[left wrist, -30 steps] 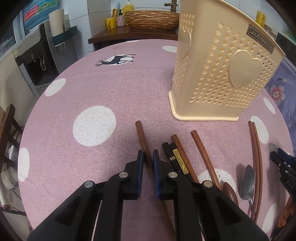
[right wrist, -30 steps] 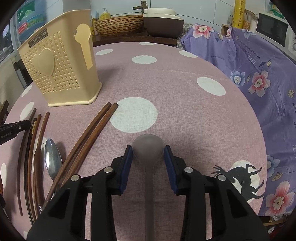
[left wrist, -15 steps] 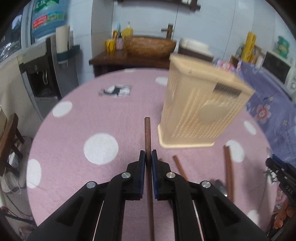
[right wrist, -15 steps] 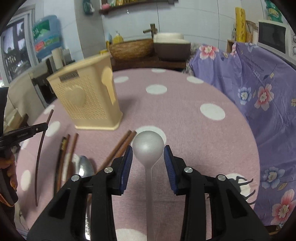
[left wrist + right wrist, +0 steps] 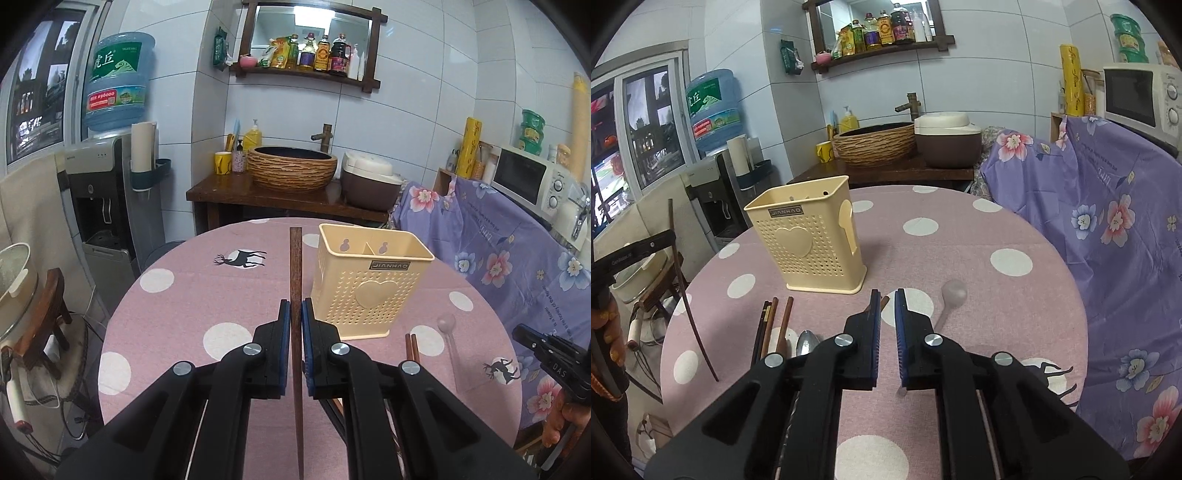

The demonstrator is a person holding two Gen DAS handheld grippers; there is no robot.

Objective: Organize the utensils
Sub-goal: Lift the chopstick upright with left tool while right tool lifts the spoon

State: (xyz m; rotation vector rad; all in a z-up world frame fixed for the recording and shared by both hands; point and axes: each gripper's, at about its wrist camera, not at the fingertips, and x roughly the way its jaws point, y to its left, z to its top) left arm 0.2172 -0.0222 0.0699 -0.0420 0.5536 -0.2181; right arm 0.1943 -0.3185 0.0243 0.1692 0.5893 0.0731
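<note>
A: Up off the pink dotted table [image 5: 177, 306] since a second ago, both tools. Leaves the other utensils down on the cloth.

B: Starting at the left?

A: Left gripper [image 5: 295, 314], pads pressed tight on one dark wooden chopstick [image 5: 296, 266]. Lifted clear of the table, thick end pointing up and away, thin end running back under the tool.

B: And just to the right of that?

A: Cream utensil holder [image 5: 369, 291], upright near the middle of the table, perforated, heart on the front (divider inside, so two compartments). Close beside the raised chopstick in the left view, not touching.

B: On the cloth in front?

A: Seen from the right wrist: loose chopsticks [image 5: 770, 325] side by side, then a metal spoon [image 5: 807, 341], mostly hidden behind the tool.

B: Further right?

A: Clear plastic spoon [image 5: 955, 291], no longer between the right pads as half a second ago. Seems to lie on the cloth, bowl toward the far side.

B: Right gripper [image 5: 886, 302]?

A: Pressed nearly together, only a narrow slit, nothing in it.
</note>
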